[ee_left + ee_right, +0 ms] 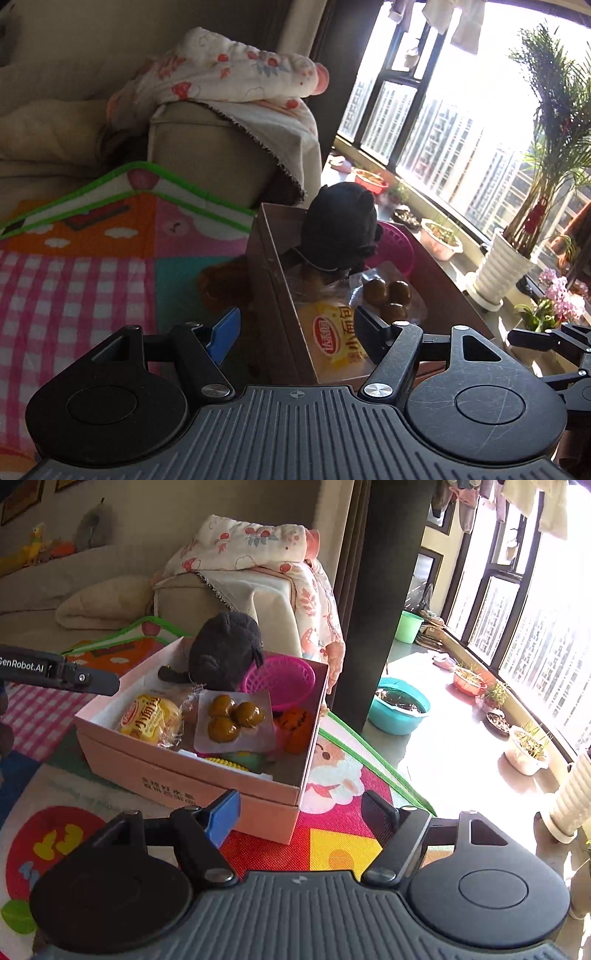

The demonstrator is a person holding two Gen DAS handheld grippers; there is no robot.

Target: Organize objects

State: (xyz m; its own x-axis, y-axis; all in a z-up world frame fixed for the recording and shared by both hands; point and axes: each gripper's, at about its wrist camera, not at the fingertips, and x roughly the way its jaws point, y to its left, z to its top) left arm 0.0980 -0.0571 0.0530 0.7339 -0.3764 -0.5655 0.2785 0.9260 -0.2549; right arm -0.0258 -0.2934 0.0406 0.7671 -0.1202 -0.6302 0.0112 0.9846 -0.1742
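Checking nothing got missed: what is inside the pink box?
In the pink box: black plush, magenta basket, yellow bread packet, brown balls pack, orange toy. Items beneath the packs are mostly covered.

Sunlit window (517,602), beige sofa (207,602), colourful play mat (343,812).

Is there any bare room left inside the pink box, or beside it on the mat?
The box is crowded: black plush, magenta basket, bread packet, tray of brown balls, orange toy. Only its near-right corner shows bare floor. The play mat lies open between the box and the right claw.
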